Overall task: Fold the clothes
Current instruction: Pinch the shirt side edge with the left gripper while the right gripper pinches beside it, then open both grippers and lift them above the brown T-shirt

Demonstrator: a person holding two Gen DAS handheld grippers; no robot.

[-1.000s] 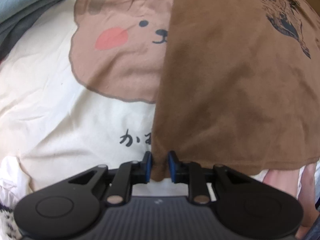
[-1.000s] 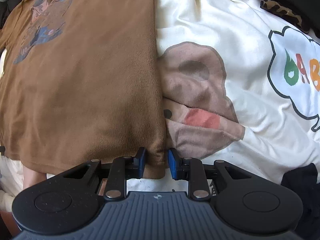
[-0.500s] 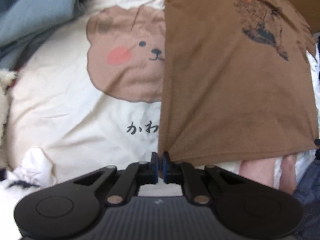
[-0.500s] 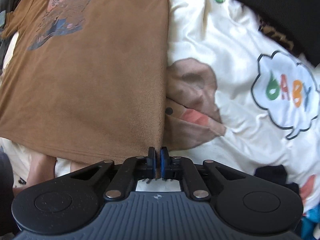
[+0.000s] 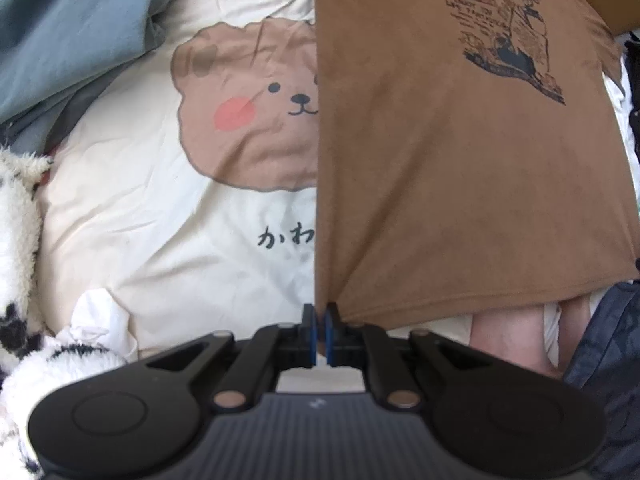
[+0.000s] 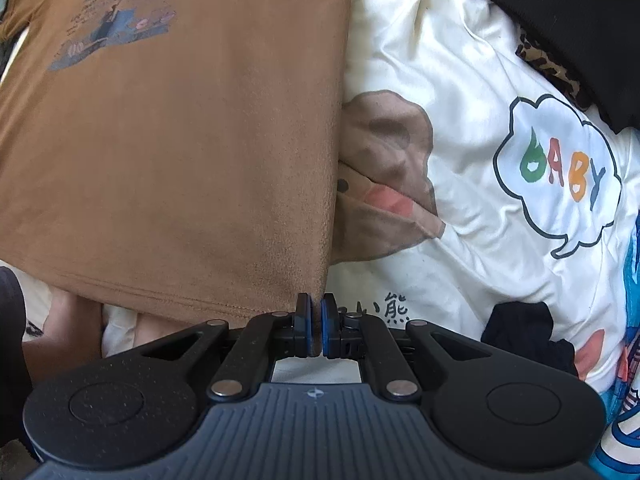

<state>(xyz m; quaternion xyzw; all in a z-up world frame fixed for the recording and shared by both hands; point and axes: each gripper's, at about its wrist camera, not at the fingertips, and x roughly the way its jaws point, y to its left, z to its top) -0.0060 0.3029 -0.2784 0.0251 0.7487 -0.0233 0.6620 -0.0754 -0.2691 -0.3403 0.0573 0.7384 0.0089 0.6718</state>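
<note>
Left gripper (image 5: 320, 312) is pinched tight on the bottom-left hem corner of the brown t-shirt (image 5: 460, 168), pointing down at the bed. Fabric pulls into taut creases fanning up from that corner. In this view the shirt covers the right half of the cream bedsheet (image 5: 160, 240), hiding part of a printed bear face (image 5: 256, 108); blue-grey clothes (image 5: 60, 20) sit top left, a fluffy white thing (image 5: 16, 220) at the left edge. Print on the shirt (image 5: 508, 32) is at the top right. Right gripper (image 6: 316, 308) is clamped on the other hem corner of the shirt (image 6: 180, 140), which fills the left half of its view. Right of it: sheet (image 6: 460, 60) with a "BABY" cloud (image 6: 560, 172), black garment (image 6: 568, 12) top right, small black cloth (image 6: 524, 332) just beside the gripper.
</note>
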